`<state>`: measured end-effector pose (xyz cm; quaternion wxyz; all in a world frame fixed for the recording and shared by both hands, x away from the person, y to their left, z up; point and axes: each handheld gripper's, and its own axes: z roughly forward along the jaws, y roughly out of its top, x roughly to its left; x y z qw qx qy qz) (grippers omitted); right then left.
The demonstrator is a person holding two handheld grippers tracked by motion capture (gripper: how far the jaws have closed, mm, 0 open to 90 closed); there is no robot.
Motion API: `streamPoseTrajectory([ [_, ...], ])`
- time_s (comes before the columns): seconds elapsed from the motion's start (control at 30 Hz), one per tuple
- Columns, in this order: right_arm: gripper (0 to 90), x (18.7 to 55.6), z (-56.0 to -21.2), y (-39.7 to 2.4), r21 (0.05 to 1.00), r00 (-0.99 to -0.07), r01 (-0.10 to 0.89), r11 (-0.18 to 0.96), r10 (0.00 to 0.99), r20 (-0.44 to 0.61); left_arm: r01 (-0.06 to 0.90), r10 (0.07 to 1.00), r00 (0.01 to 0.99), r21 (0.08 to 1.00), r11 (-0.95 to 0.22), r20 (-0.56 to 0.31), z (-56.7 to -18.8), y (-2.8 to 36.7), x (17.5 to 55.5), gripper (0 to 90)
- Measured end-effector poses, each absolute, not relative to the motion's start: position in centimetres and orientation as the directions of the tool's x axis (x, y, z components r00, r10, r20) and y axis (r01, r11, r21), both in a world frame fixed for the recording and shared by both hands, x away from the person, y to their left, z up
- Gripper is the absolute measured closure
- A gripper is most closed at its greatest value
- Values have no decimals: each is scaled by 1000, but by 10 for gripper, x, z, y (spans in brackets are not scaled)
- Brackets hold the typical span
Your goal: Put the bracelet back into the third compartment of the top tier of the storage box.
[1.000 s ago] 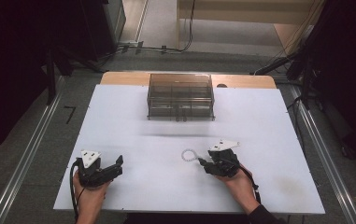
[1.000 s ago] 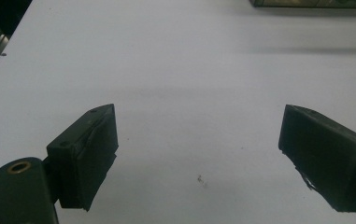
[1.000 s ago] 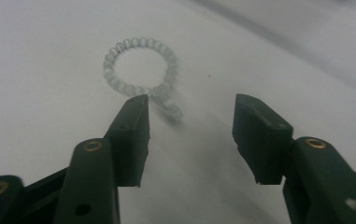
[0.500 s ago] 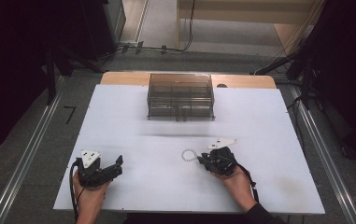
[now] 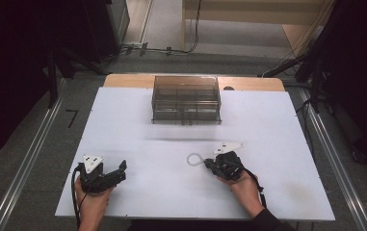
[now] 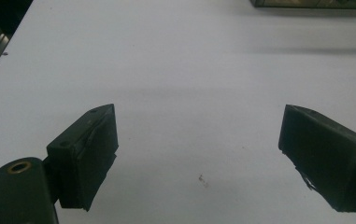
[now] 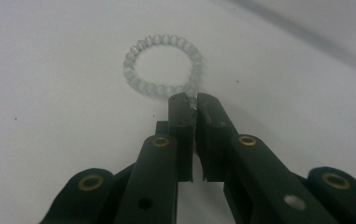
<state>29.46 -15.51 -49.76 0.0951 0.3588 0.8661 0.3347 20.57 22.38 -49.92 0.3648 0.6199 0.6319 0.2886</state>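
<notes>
White tabletop [image 5: 137, 120] is carrying a bead bracelet [image 7: 162, 65] that the right gripper [image 7: 193, 103] is pinching at its near edge with jaws closed, best lifted slowly, while the left gripper [image 6: 199, 154] is resting with jaws wide.

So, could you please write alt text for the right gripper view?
The right tool has its two black jaws shut on the near edge of a pale beaded bracelet. The bracelet lies as a round loop on the white table.

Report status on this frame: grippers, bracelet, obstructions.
Left gripper open, over bare table. Right gripper shut on bead bracelet. Bracelet lies flat. Drawer box far off.
</notes>
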Motion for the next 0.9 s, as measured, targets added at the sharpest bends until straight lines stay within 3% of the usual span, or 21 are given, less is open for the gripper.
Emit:
streamPoseTrajectory([
  [0.9, 840, 293, -465, -167, 731, -717, 508, 456, 694, 65, 576, 994, 34, 815, 65, -104, -500, 223, 207, 121],
])
